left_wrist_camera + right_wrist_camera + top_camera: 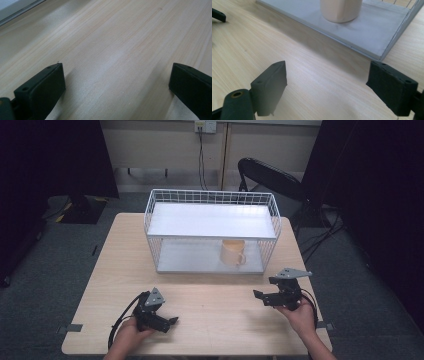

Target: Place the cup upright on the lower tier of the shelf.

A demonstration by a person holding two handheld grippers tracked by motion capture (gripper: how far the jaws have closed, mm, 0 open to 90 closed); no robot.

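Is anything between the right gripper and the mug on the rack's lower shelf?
Nothing visible. The right gripper is open over bare table; the mug stands on the rack lower shelf, whose near side looks open.

I see the beige mug (233,252) standing upright on the lower shelf of the white wire rack (210,200), toward its right end, handle turned to the front right.
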